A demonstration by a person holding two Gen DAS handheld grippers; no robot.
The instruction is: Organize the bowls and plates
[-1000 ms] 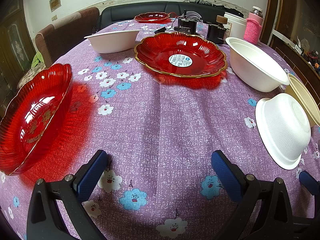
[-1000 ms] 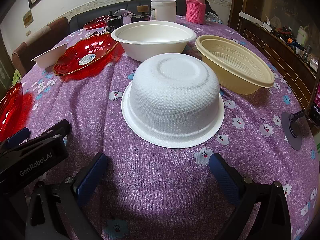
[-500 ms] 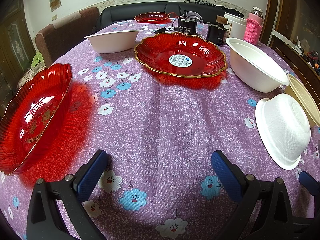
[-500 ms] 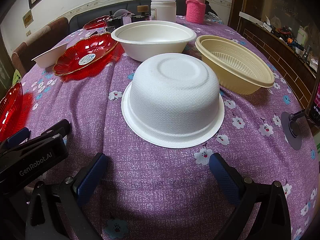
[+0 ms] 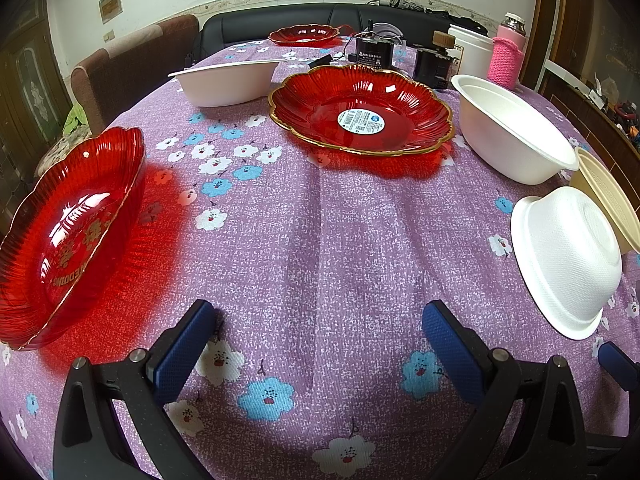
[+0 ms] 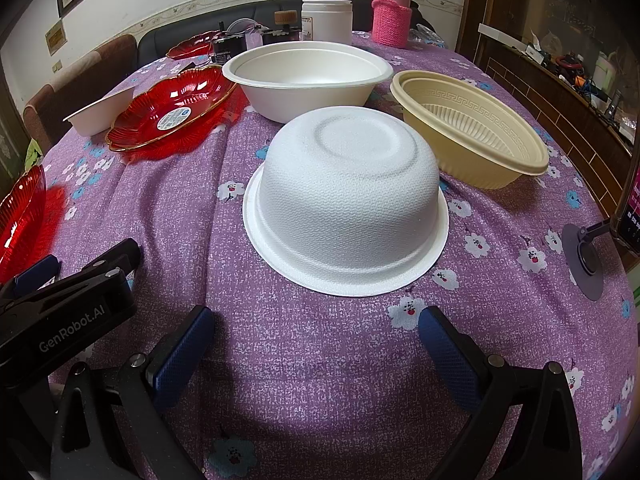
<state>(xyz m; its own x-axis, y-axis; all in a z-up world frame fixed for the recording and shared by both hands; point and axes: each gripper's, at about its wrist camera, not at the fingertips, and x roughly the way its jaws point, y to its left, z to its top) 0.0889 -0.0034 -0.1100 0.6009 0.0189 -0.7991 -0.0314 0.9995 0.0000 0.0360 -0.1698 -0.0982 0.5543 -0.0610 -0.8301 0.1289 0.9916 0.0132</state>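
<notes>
Both my grippers sit low over the desk (image 5: 320, 240), purple flowered cloth. Left gripper (image 5: 316, 332): fingers (image 5: 182, 348) spread wide, holding nothing, bare cloth between them. Right gripper (image 6: 316, 332): fingers (image 6: 448, 356) spread wide too, empty.

Left view: red dish (image 5: 68, 236) just left of my left fingers, near the desk edge, tilted up on its side toward me. Red plate (image 5: 360, 112) with a white sticker straight ahead, well apart from the fingers. White bowl (image 5: 228, 82) upright, ahead-left beyond the plate. Big white bowl (image 5: 512, 132) upright, ahead-right, just beside the plate. Upturned bowl (image 5: 564, 260) to the right of my left fingers, rim down on the cloth. Tan bowl (image 5: 608, 196) behind it at the right edge, close to it; touching or not, can't tell. Another red plate (image 5: 304, 35) at the far end.

Right view: upturned bowl (image 6: 346, 196) dead ahead of my right fingers, near, not touched. Big white bowl (image 6: 306, 76) just behind it. Tan bowl (image 6: 472, 128) ahead-right, upright, just beside both. Red plate (image 6: 172, 106) ahead-left. Left gripper body (image 6: 60, 300) just left of my right fingers. Far end: white jar (image 6: 326, 18), pink-sleeved bottle (image 6: 392, 16), some dark gadgets (image 5: 400, 54), too small to tell. Phone mount (image 6: 588, 256) at the right edge.
</notes>
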